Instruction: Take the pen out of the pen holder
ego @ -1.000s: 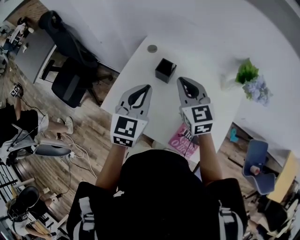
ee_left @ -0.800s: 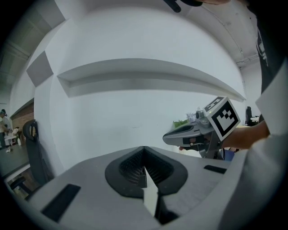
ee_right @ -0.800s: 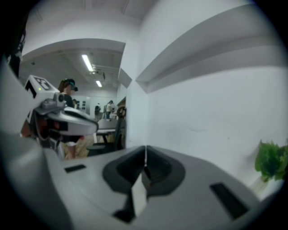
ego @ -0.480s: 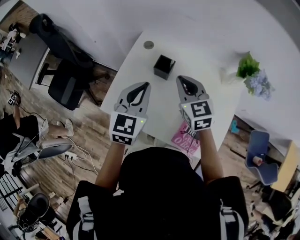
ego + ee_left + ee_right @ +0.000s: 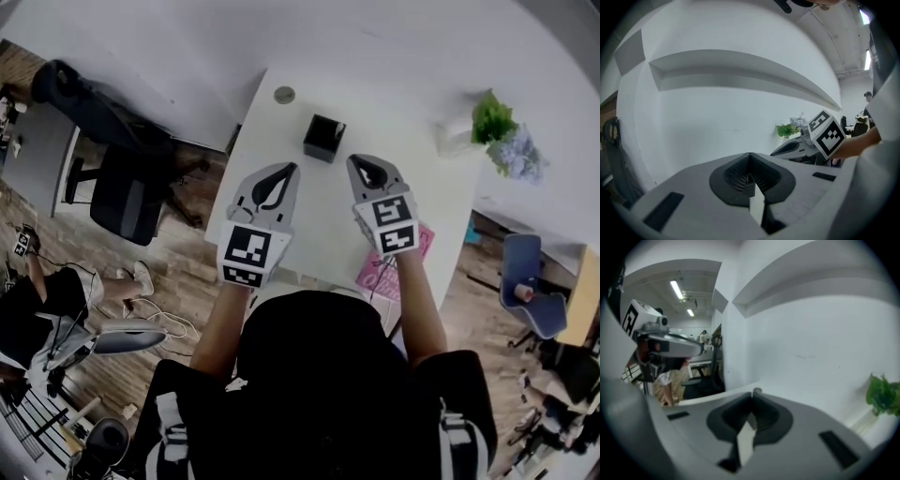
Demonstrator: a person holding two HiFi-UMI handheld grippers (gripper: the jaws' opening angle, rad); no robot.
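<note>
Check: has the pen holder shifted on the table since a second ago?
No. The holder sits as before beside the round grommet, and nothing touches it. Only the camera view has turned.

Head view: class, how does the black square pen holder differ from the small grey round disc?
The black square pen holder is a raised box; the small grey round disc is flat. The holder is larger and darker than the disc. The disc lies nearer the far left corner than the holder. Both rest on the white table.
</note>
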